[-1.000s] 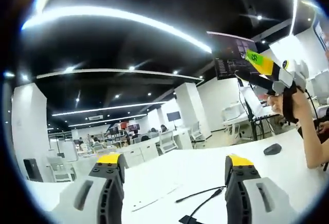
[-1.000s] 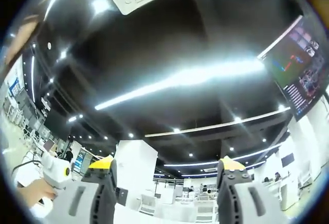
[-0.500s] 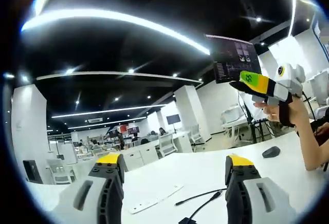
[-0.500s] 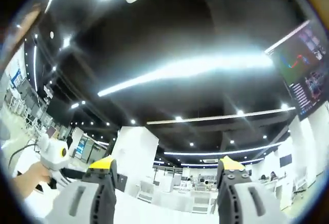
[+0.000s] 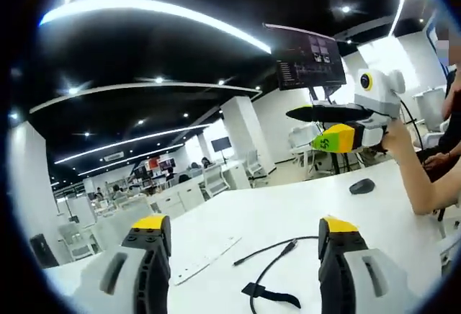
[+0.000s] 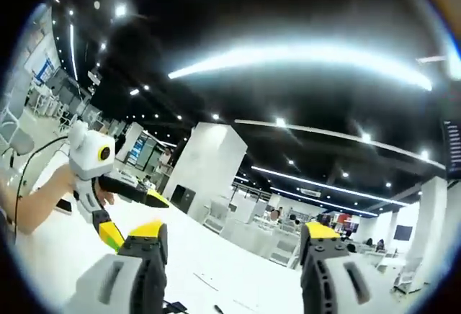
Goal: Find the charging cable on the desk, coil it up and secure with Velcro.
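Observation:
The black charging cable (image 5: pixel 272 253) lies on the white desk (image 5: pixel 288 217), one plug end pointing right. A black Velcro strap (image 5: pixel 268 296) sits at its near end. My left gripper (image 5: pixel 243 226) is open above the desk, its yellow-tipped jaws on either side of the cable and not touching it. My right gripper (image 5: pixel 325 125) comes in from the right, held in a hand, jaws apart in the air. In the right gripper view, my right gripper (image 6: pixel 232 231) is open with nothing between its jaws, and the left gripper (image 6: pixel 115 202) hangs at the left.
A thin white strip (image 5: pixel 207 256) lies left of the cable. A dark mouse (image 5: pixel 361 186) rests far right by a person's forearm (image 5: pixel 418 177). A hanging screen (image 5: pixel 308 58) and office desks with chairs (image 5: pixel 216 181) stand behind.
Both cameras have tipped down, so more desk shows. The right gripper has dropped lower and rolled over. The Velcro strap has come into sight. Nothing was picked up.

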Motion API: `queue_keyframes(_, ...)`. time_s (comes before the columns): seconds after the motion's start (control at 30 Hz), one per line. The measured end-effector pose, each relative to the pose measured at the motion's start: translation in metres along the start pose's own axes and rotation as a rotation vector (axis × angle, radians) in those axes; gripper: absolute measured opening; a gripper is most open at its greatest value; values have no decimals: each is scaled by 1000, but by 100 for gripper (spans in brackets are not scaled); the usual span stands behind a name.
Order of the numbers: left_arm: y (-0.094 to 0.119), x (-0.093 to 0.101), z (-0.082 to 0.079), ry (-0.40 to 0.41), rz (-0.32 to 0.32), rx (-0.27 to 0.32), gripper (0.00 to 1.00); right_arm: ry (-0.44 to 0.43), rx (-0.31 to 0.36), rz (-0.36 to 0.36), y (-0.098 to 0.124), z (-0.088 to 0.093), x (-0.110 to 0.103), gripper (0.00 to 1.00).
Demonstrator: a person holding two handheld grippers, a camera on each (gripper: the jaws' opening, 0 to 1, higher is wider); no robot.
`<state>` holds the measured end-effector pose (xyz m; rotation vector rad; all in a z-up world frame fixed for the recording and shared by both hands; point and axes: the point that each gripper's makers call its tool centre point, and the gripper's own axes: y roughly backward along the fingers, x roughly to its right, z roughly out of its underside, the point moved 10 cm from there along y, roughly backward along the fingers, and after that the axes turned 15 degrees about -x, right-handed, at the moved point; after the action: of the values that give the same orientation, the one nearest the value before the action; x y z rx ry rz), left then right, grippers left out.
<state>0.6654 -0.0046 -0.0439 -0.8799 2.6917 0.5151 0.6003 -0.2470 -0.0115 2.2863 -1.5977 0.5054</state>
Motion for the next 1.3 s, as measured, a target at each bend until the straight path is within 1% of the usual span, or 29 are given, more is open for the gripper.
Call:
queue_keyframes(0.07, -1, 1, 1, 6, 4, -7, 85, 7, -29, -7, -2, 4, 1, 75)
queue_keyframes(0.13, -2, 1, 2, 8, 0, -20, 85, 1, -38, -7, -3, 7, 3, 75)
queue_keyframes(0.2, -3, 2, 5, -8, -6, -43, 85, 4, -46, -20, -5, 11, 6, 75)
queue_keyframes(0.27, -5, 2, 7, -20, -9, -67, 85, 26, -85, -53, -7, 17, 6, 75)
queue_keyframes(0.33, -8, 2, 9, -21, -7, -80, 85, 47, -122, -82, -10, 22, 6, 72)
queue_keyframes(0.47, -11, 3, 12, -18, 11, -89, 85, 55, -160, -89, -17, 27, 6, 72)
queue_keyframes(0.53, -13, 3, 14, -24, 22, -103, 85, 86, -199, -120, -20, 33, 4, 71)
queue_keyframes(0.6, -14, 3, 16, -25, 25, -122, 85, 87, -218, -137, -23, 37, 2, 70)
queue_keyframes(0.7, -16, 2, 20, -38, 29, -150, 85, 83, -233, -149, -26, 40, 1, 69)
queue_keyframes(0.8, -18, 2, 24, -53, 36, -194, 85, 75, -251, -166, -28, 44, 2, 67)
queue_keyframes(0.9, -21, 3, 28, -65, 46, -229, 85, 81, -278, -196, -30, 49, 0, 67)
queue_keyframes(0.97, -22, 4, 31, -81, 40, -271, 85, 85, -298, -207, -31, 53, -1, 67)
queue_keyframes(1.0, -23, 4, 32, -90, 41, -281, 85, 89, -302, -213, -32, 54, -2, 68)
queue_keyframes(1.1, -23, 4, 34, -91, 44, -292, 85, 86, -310, -226, -34, 56, -3, 68)
queue_keyframes(1.13, -23, 3, 34, -91, 45, -290, 84, 85, -314, -245, -35, 58, -5, 70)
queue_keyframes(1.17, -23, 3, 37, -103, 45, -307, 84, 105, -333, -257, -39, 63, -7, 70)
queue_keyframes(1.23, -26, 1, 39, -98, 42, -322, 84, 106, -350, -255, -43, 67, -4, 71)
queue_keyframes(1.3, -29, 1, 42, -94, 55, -330, 85, 101, -366, -259, -45, 71, -4, 71)
